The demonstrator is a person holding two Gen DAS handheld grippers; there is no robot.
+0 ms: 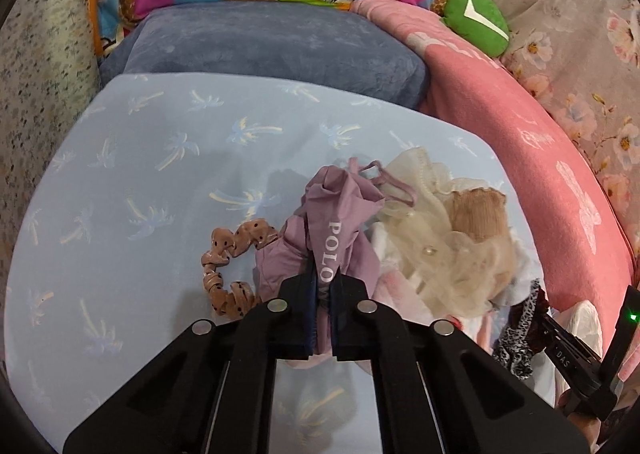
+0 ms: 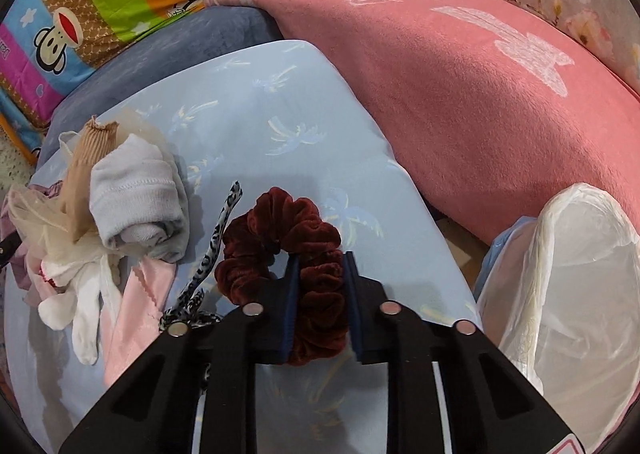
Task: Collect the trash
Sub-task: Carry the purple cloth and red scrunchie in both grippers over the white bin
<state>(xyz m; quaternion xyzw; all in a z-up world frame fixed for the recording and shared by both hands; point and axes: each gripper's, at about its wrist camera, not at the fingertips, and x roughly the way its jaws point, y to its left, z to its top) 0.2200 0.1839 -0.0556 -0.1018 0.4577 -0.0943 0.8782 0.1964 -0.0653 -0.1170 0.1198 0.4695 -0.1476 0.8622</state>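
Lilac cloth (image 1: pixel 340 238) sits clamped in the left gripper (image 1: pixel 323 290) jaws, dark red scrunchie (image 2: pixel 296 266) in the right gripper (image 2: pixel 320 274) jaws, likely for the white bag (image 2: pixel 568 286).

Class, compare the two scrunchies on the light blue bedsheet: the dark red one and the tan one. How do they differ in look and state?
The dark red scrunchie is plain, plush velvet; the tan scrunchie is thinner fabric with dark dots. The dark red scrunchie is pinched in the right gripper; the tan scrunchie lies free on the sheet, beside the left gripper, which is shut on the purple cloth. Both are gathered fabric rings.
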